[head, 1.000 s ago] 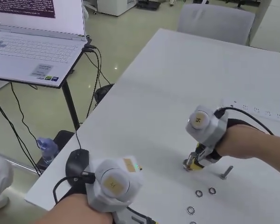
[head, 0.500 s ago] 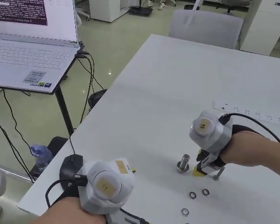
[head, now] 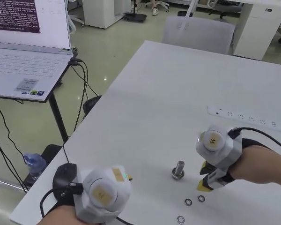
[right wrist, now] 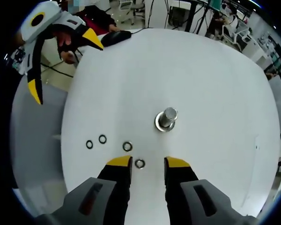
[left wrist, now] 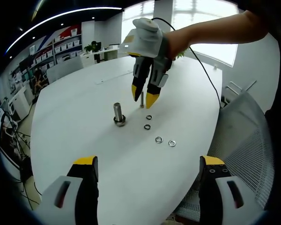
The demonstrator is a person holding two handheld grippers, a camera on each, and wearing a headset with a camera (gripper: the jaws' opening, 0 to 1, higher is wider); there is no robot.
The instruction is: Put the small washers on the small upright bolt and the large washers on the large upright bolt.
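Observation:
The large bolt (head: 178, 169) (left wrist: 118, 114) (right wrist: 166, 118) stands upright and free on the white table (head: 168, 103). My right gripper (head: 203, 176) (left wrist: 144, 97) (right wrist: 149, 162) hangs open just right of it, jaws pointing down. The small upright bolt (left wrist: 142, 100) (right wrist: 139, 163) shows between its jaw tips, untouched as far as I can tell. Several washers lie loose nearby: a small pair (left wrist: 149, 117) (head: 201, 198) and a larger pair (left wrist: 158, 139) (head: 180, 219). My left gripper (left wrist: 148, 161) is wide open over the near table edge, nothing between its jaws.
A white power strip (head: 243, 118) lies at the back right. A black mouse (head: 64, 176) sits at the table's left corner. A laptop (head: 23, 61) stands on a stand left of the table, and a grey chair (head: 196, 33) is at the far end.
My right gripper has left the large bolt standing upright and moved right, over the small bolt. The head camera has shifted. My left gripper stays put.

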